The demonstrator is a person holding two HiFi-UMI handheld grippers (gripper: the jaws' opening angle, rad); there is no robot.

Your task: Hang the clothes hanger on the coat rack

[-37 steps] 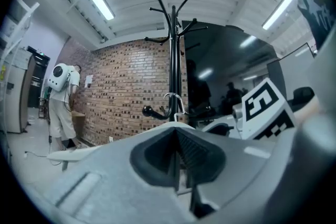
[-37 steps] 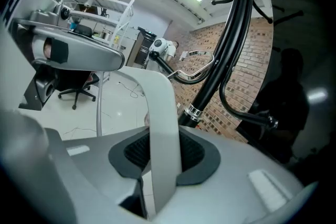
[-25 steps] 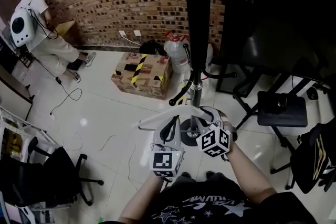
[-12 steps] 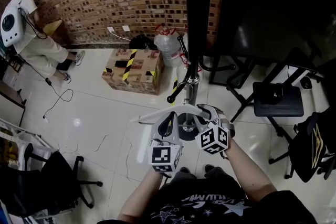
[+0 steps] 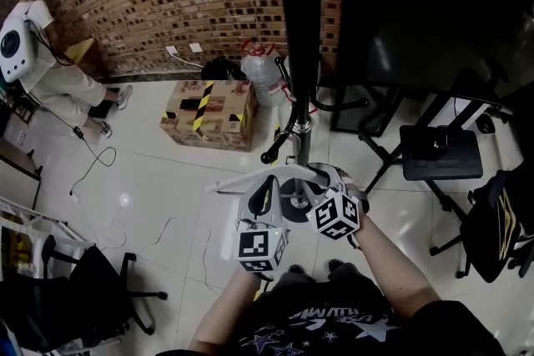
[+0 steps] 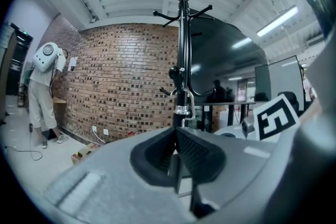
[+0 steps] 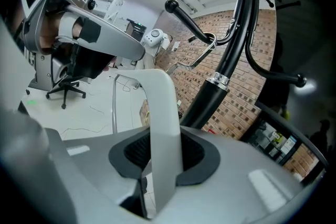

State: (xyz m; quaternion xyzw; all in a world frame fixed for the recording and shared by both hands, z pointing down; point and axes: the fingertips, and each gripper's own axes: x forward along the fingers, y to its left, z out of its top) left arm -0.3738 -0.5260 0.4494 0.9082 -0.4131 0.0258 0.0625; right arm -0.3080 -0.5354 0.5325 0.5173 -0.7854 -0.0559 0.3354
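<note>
Clothes hanger (image 5: 238, 182): white, held crosswise at the tips of both grippers, low in front of the coat rack (image 5: 300, 29) pole and near its lowest peg.

Head view: left gripper (image 5: 267, 183) and right gripper (image 5: 321, 175) are seen side by side, close together, both tipped onto the hanger. The rack base sits just past the tips. A taped cardboard box (image 5: 209, 112) and a water jug (image 5: 263, 77) are seen further out, to the left of the left gripper, against the brick wall (image 5: 150, 4). A person (image 5: 50, 79) is seen far left, well apart.

Left gripper view: the jaws are drawn together at the tips, leaving only a narrow gap. A thin pale strip shows low between the pads; what it is cannot be told. The coat rack (image 6: 182, 60) is lined up dead ahead of the jaws.

Right gripper view: the jaws are clamped on the hanger's white arm (image 7: 163, 113), which rises straight out of the pads and bends left. The metal hook (image 7: 202, 54) is seen above and right of the jaws, right at a black rack peg (image 7: 184, 16); whether it rests on the peg cannot be told. The left gripper's body is seen upper left.
</note>
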